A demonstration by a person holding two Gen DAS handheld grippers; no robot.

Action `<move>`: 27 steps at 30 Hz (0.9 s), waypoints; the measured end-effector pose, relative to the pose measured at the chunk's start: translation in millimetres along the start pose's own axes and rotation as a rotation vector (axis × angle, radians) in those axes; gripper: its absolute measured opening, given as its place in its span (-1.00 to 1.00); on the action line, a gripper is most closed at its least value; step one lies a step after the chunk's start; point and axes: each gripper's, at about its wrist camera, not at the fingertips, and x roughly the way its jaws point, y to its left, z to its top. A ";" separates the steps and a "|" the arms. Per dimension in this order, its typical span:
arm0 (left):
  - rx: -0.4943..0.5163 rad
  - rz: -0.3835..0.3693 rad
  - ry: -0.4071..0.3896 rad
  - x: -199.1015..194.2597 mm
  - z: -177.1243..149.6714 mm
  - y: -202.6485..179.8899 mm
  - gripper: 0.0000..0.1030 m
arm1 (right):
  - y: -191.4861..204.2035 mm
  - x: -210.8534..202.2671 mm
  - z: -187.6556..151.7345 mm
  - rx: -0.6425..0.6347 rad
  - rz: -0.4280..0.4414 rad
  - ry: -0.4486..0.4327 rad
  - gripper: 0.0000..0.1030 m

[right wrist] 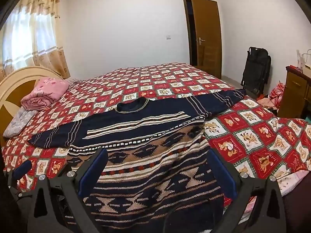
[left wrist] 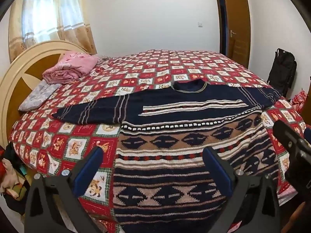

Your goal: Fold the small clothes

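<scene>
A navy knitted sweater (left wrist: 175,136) with tan, white and red patterned bands lies spread flat on the bed, collar away from me, sleeves stretched out to both sides; in the right wrist view the sweater (right wrist: 147,155) fills the middle. My left gripper (left wrist: 153,151) hovers open above the sweater's lower left part, its blue pads wide apart with nothing between them. My right gripper (right wrist: 157,153) hangs open above the lower body of the sweater, also holding nothing. The other gripper's dark body shows at the edge of each view.
The bed carries a red and white checked cover (left wrist: 81,143) with cartoon squares. A folded pink blanket (left wrist: 68,69) and a grey pillow (left wrist: 38,95) lie by the headboard (left wrist: 17,73). A brown door (right wrist: 206,33), a black bag (right wrist: 256,69) and a wooden cabinet (right wrist: 295,95) stand on the right.
</scene>
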 end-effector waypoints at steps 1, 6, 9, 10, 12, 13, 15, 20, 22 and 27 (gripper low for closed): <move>0.003 -0.005 -0.007 -1.4 -0.1 -0.5 1.00 | -0.3 0.7 -0.2 0.002 0.002 0.002 0.98; 0.029 -0.004 -0.066 -10.7 1.2 -3.9 1.00 | -0.6 1.0 -0.4 0.007 0.003 0.005 0.98; 0.042 0.005 -0.092 -14.3 2.2 -5.9 1.00 | -0.9 2.4 -0.5 0.016 0.005 0.012 0.98; 0.043 0.008 -0.095 -14.6 2.3 -5.8 1.00 | -1.9 2.7 -0.6 0.018 0.007 0.015 0.98; 0.036 0.011 -0.097 -14.5 3.2 -4.8 1.00 | -1.9 2.9 -0.4 0.018 0.008 0.015 0.98; 0.032 0.012 -0.098 -14.4 3.5 -3.8 1.00 | -2.7 3.1 0.1 0.018 0.008 0.014 0.98; 0.025 0.019 -0.102 -14.8 3.9 -2.2 1.00 | -2.7 2.4 0.1 0.017 0.007 0.009 0.98; 0.020 0.043 -0.138 -21.4 5.0 -0.4 1.00 | -3.3 0.7 -0.2 0.023 0.009 0.005 0.98; 0.026 0.052 -0.153 -24.3 5.2 -0.9 1.00 | -5.0 0.1 0.1 0.034 0.015 0.004 0.98; 0.031 0.051 -0.167 -26.7 5.0 -1.6 1.00 | -7.8 -1.9 0.6 0.044 0.012 -0.001 0.98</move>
